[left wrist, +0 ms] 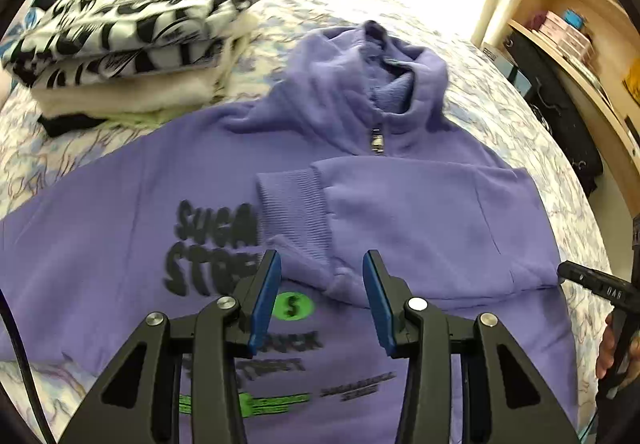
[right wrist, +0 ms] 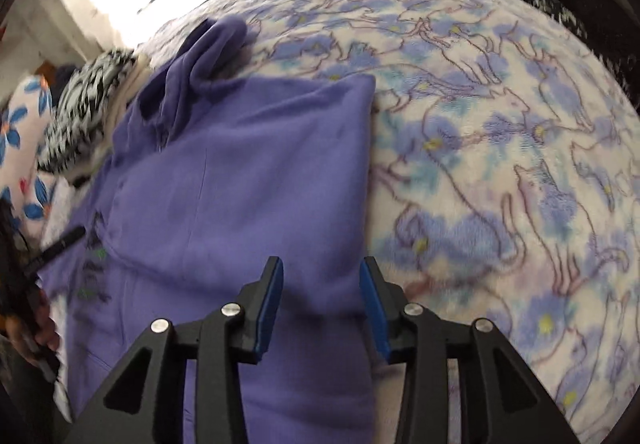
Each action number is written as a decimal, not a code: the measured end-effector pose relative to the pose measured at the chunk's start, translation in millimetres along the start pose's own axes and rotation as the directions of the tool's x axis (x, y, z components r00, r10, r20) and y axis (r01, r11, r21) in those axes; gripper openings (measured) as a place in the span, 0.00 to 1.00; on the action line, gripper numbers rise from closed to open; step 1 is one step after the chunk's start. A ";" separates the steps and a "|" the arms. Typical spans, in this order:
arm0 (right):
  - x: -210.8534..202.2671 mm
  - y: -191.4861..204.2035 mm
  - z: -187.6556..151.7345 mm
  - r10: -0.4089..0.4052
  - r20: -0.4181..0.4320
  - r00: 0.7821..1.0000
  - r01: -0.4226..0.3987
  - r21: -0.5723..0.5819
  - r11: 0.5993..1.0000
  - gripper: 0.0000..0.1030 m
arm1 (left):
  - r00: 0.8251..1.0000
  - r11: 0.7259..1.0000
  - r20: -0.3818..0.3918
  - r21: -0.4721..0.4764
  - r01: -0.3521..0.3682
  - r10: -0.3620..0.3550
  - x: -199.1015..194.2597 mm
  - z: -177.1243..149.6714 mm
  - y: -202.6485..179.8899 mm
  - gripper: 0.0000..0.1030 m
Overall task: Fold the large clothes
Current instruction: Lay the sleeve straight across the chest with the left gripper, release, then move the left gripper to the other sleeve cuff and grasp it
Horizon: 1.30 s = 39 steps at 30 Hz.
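Note:
A purple zip-neck sweatshirt (left wrist: 160, 180) with black and green print lies front-up on the bed. Its right sleeve (left wrist: 400, 212) is folded across the chest, with the ribbed cuff (left wrist: 292, 204) near the middle. My left gripper (left wrist: 322, 264) is open and empty just above the cuff end. My right gripper (right wrist: 321, 270) is open and empty over the folded right edge of the sweatshirt (right wrist: 240, 184). The right gripper also shows at the right edge of the left wrist view (left wrist: 592, 284).
A stack of folded clothes (left wrist: 132, 40) topped by a black-and-white print sits at the back left. The bed has a blue floral fleece blanket (right wrist: 500, 144). Wooden shelves (left wrist: 572, 24) and a black bag (left wrist: 560, 116) stand at the right.

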State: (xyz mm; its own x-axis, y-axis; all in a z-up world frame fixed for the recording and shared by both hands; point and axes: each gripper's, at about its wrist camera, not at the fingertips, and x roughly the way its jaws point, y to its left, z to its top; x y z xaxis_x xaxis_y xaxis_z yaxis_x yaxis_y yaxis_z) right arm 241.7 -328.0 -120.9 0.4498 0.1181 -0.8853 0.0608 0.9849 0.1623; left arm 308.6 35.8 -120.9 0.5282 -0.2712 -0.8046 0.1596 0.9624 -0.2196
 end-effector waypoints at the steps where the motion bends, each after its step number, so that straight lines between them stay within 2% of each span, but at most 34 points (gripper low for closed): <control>1: 3.2 4.0 -1.9 -0.038 0.005 0.999 0.038 -0.023 0.999 0.39 | 1.000 1.000 0.003 0.010 -0.005 0.005 3.5 0.0 -6.3 0.40; 3: 10.5 5.4 -4.2 -0.086 0.000 0.996 0.086 -0.040 0.995 0.39 | 1.000 1.000 -0.009 0.027 -0.010 0.010 13.4 -2.1 -14.5 0.40; 5: 19.7 -1.3 -8.1 -0.150 -0.009 0.989 0.149 -0.041 0.988 0.41 | 0.996 0.996 -0.052 0.064 -0.063 0.066 33.0 -6.4 -18.9 0.40; 6: 23.1 -7.2 -10.0 -0.143 -0.018 0.990 0.142 -0.019 0.990 0.45 | 0.992 0.992 -0.076 0.074 -0.099 0.104 44.5 -10.2 -17.2 0.40; 8: 23.1 -18.8 -13.5 -0.097 -0.022 0.995 0.098 0.039 0.994 0.46 | 0.993 0.992 -0.061 0.074 -0.097 0.102 44.2 -12.8 -16.3 0.40; 11: 10.3 -14.4 -18.1 -0.123 -0.016 0.992 0.123 0.042 0.991 0.46 | 0.990 0.989 -0.066 0.090 -0.120 0.126 34.3 -13.6 -21.3 0.40; 14: -4.7 -5.6 -24.4 -0.122 -0.007 0.992 0.122 0.042 0.992 0.47 | 0.987 0.986 -0.076 0.094 -0.134 0.142 18.2 -15.5 -24.5 0.42; 20: -31.6 11.6 -43.0 -0.126 0.032 0.992 0.125 0.034 0.992 0.47 | 0.990 0.985 -0.004 0.103 -0.141 0.142 -29.3 -30.7 -30.7 0.56; 25: -51.8 27.4 -59.7 -0.095 0.052 0.994 0.093 0.033 0.995 0.48 | 0.990 0.985 0.051 0.106 -0.136 0.131 -69.8 -47.7 -39.5 0.59; 30: -73.7 47.0 -75.3 -0.062 0.103 0.993 0.059 0.032 0.998 0.48 | 0.984 0.989 0.127 0.056 -0.134 0.126 -115.7 -70.0 -38.0 0.66; 37: -101.6 81.2 -96.2 -0.016 0.212 0.977 0.012 0.022 1.000 0.48 | 0.967 0.985 0.187 -0.011 -0.174 0.173 -157.6 -97.0 -31.7 0.67; 39: -105.3 93.1 -100.3 -0.001 0.221 0.975 0.000 0.008 1.000 0.48 | 0.965 0.983 0.187 -0.022 -0.182 0.183 -166.3 -102.1 -29.7 0.72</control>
State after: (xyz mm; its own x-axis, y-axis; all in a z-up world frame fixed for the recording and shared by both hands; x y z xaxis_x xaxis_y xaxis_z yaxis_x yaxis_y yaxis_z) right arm 110.6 -236.0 -56.2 0.6352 0.0859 -0.7675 0.0677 0.9838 0.1661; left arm 130.9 53.6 -36.8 0.6948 -0.0879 -0.7139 0.0423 0.9958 -0.0814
